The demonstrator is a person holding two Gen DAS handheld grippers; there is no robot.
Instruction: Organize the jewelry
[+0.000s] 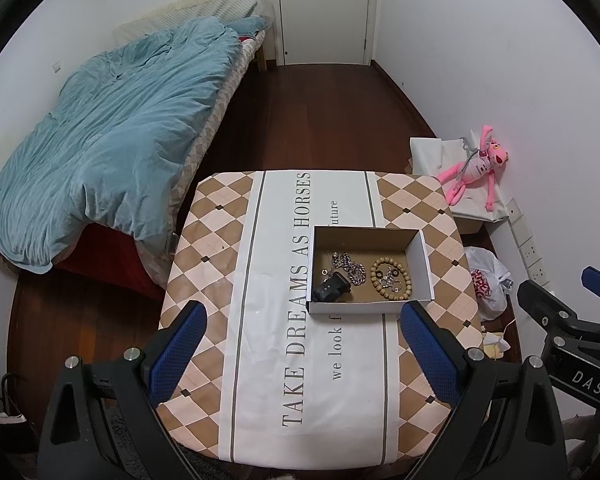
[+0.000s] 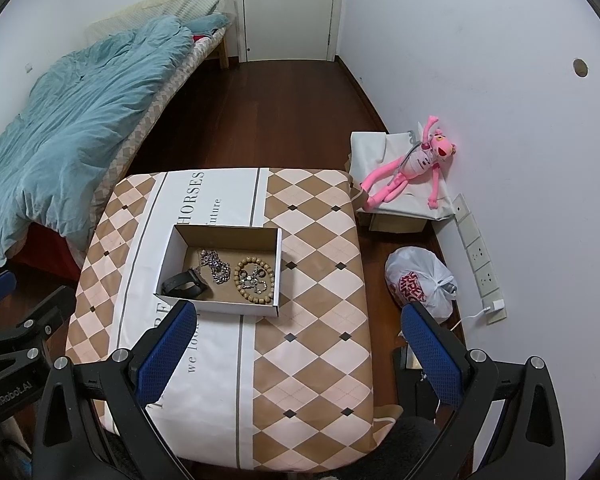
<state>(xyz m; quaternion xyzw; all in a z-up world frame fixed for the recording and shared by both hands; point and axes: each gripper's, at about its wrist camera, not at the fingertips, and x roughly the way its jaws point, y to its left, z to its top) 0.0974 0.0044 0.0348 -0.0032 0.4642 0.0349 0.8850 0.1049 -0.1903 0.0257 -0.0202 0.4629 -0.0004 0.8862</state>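
An open cardboard box (image 1: 420, 264) (image 2: 168, 258) sits on the patterned table (image 1: 204, 248) (image 2: 316, 280). Inside lie a black watch (image 1: 331, 286) (image 2: 182, 283), a silver chain (image 1: 350, 266) (image 2: 215, 264), a wooden bead bracelet (image 1: 391, 278) (image 2: 258, 280) and small rings within the bracelet. My left gripper (image 1: 302, 354) is open and empty, held above the table's near side, short of the box. My right gripper (image 2: 298, 354) is open and empty, above the table's near right part, to the right of the box.
A bed with a blue quilt (image 1: 112, 140) (image 2: 64, 120) stands left of the table. A pink plush toy (image 1: 480, 168) (image 2: 412, 168) lies on a white-covered box at the right wall. A white plastic bag (image 1: 486, 280) (image 2: 420, 280) sits on the floor. A white door (image 1: 324, 8) is at the back.
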